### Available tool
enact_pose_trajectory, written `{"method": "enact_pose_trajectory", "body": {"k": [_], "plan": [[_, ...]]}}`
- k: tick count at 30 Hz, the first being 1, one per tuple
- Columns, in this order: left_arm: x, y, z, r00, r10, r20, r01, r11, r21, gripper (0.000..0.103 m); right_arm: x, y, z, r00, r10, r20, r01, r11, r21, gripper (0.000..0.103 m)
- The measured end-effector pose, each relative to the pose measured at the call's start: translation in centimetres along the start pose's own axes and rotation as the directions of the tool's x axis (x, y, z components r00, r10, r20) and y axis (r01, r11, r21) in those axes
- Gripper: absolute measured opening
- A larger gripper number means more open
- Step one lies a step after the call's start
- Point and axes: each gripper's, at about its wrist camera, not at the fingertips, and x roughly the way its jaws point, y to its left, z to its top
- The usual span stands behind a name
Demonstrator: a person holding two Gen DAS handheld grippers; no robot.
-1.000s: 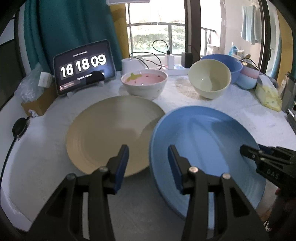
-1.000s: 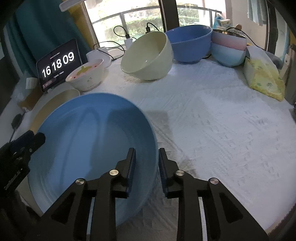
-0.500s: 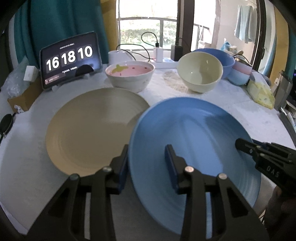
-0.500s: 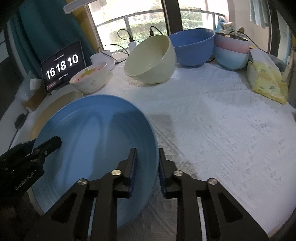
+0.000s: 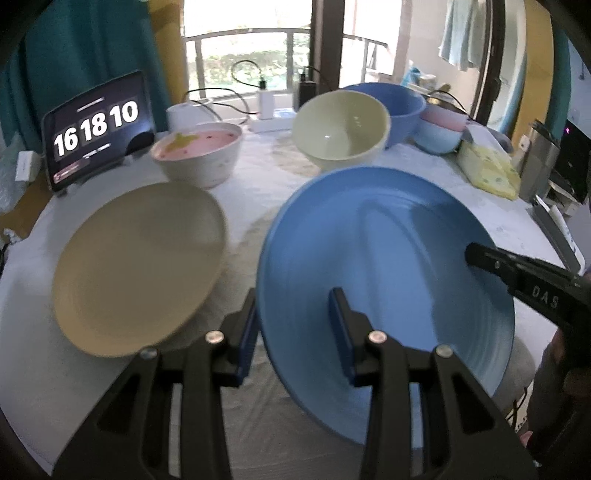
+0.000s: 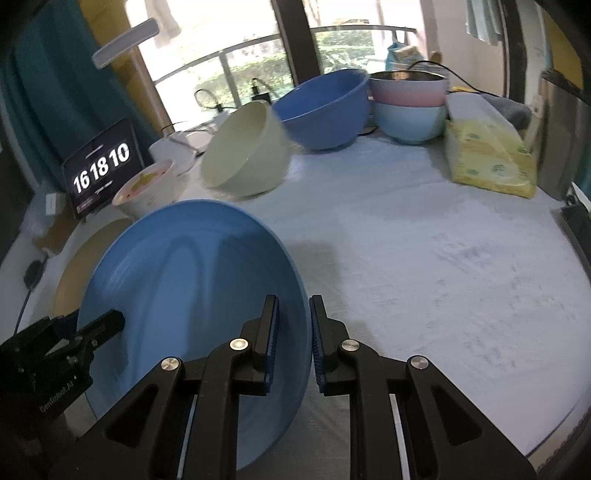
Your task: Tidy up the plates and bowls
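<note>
Right tool (image 6: 293, 341) pinching smooth round blue plate (image 6: 192, 295) rim, left tool (image 5: 295, 332) spread astride opposite rim

Daylight pours through a window (image 5: 255, 62) with a balcony railing (image 6: 332, 35) beyond the tabletop's (image 6: 443, 258) far edge. A teal curtain (image 5: 85, 48) hangs at the left.

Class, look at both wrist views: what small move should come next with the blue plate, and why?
Probably close the left gripper on the blue plate. Its open fingers already straddle the plate's near rim, while the right gripper holds the opposite rim and the plate is tilted up beside the beige plate.
</note>
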Motion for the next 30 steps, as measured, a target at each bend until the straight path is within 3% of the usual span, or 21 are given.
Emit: {"method": "enact_pose_trajectory", "body": {"k": [12,23,30], "plan": [[2.7,-1.2,0.4,0.998,0.041,-0.052,-0.041,0.999,0.010,0.038,0.6,-1.7,0.2,1.000,0.001,-0.007,0.000,1.000,0.029,0.018],[2.4,-0.9,1.0,0.998,0.061,-0.012,-0.061,0.998,0.016,0.040,1.7,-1.3,0.3,0.999,-0.029,-0.013,0.030,1.000,0.003,0.019],[0.1,0.2,1.7,0.998,0.045,0.052,-0.044,0.999,-0.027,0.045,0.3,-1.2,1.1,0.997,-0.065,0.030,0.064,0.998,0.024,0.034]]}}
